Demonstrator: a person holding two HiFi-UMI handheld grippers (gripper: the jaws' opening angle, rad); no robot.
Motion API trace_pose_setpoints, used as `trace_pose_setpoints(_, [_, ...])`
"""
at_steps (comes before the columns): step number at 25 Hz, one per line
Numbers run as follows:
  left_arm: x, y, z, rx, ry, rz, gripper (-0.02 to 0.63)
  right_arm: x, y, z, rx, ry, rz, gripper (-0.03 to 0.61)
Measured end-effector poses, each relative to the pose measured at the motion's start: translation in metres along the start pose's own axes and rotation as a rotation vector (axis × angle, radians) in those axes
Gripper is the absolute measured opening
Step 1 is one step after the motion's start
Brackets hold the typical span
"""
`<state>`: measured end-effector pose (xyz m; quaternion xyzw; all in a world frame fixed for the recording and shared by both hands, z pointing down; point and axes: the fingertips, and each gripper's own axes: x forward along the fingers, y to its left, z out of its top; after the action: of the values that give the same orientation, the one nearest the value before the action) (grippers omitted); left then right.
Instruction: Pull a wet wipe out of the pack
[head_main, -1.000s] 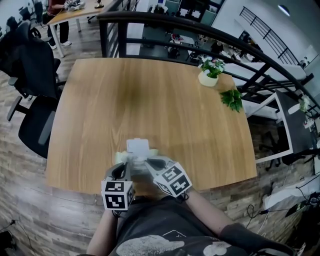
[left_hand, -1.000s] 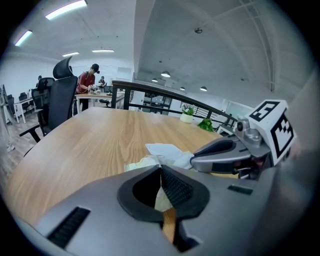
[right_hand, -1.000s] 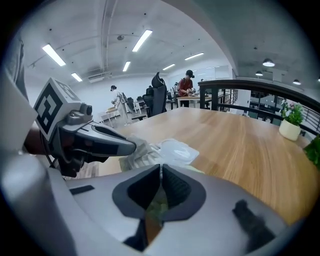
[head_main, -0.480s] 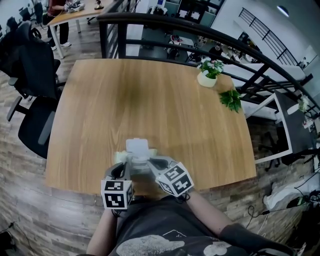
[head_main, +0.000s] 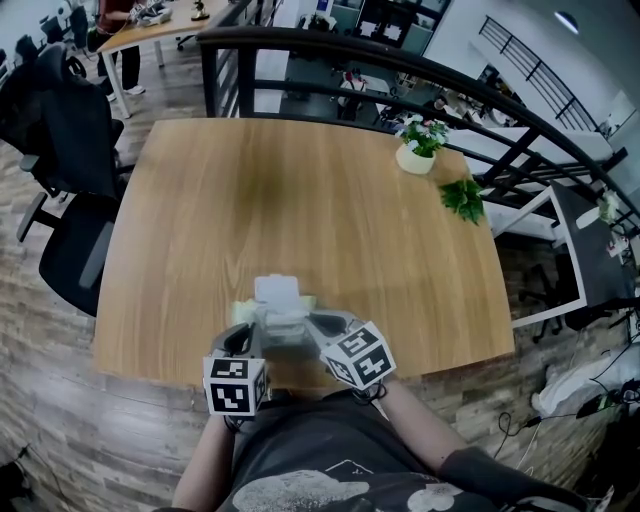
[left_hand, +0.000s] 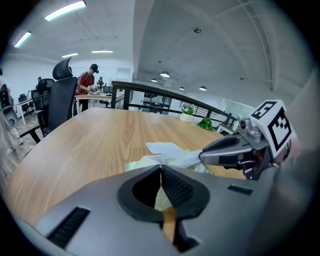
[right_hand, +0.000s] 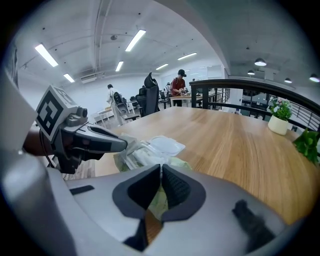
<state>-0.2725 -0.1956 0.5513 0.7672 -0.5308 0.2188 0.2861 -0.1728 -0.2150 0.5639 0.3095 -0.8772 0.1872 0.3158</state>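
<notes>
A pale green wet wipe pack (head_main: 268, 313) lies near the table's front edge, its white lid (head_main: 277, 290) flipped open. My left gripper (head_main: 249, 326) is shut on the pack's near left end, which shows as pale green film right at its jaws (left_hand: 161, 172). In the right gripper view its tips (right_hand: 125, 145) pinch that end of the pack (right_hand: 145, 156). My right gripper (head_main: 303, 322) is shut on a white wet wipe (left_hand: 187, 159) that stretches from the pack's opening to its tips (left_hand: 202, 156). Its own view (right_hand: 161, 172) shows the jaws closed with pale material in them.
The wooden table (head_main: 300, 200) carries a small potted plant (head_main: 420, 145) and a green leafy sprig (head_main: 463, 197) at the far right. Black office chairs (head_main: 60, 150) stand to the left and a dark railing (head_main: 330, 45) runs behind. The person's torso is right at the front edge.
My right gripper has shifted slightly to the right and back from the pack. The left gripper and the pack have stayed put.
</notes>
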Motion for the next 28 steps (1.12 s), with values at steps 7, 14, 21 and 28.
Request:
trace_pose_setpoints(7, [0.0, -0.001, 0.0, -0.002, -0.002, -0.004, 0.015, -0.004, -0.007, -0.008, 0.013, 0.007, -0.008, 0.032])
trace_pose_setpoints(14, [-0.002, 0.001, -0.003, -0.014, 0.001, -0.006, 0.015, -0.006, -0.006, -0.01, 0.035, 0.003, -0.009, 0.031])
trace_pose_setpoints(21, [0.001, -0.001, -0.002, -0.016, -0.006, -0.005, 0.015, -0.01, -0.014, -0.013, 0.041, -0.001, -0.029, 0.032])
trace_pose_setpoints(28, [-0.001, 0.001, -0.003, -0.023, -0.013, -0.008, 0.015, -0.016, -0.014, -0.013, 0.035, -0.02, -0.025, 0.031])
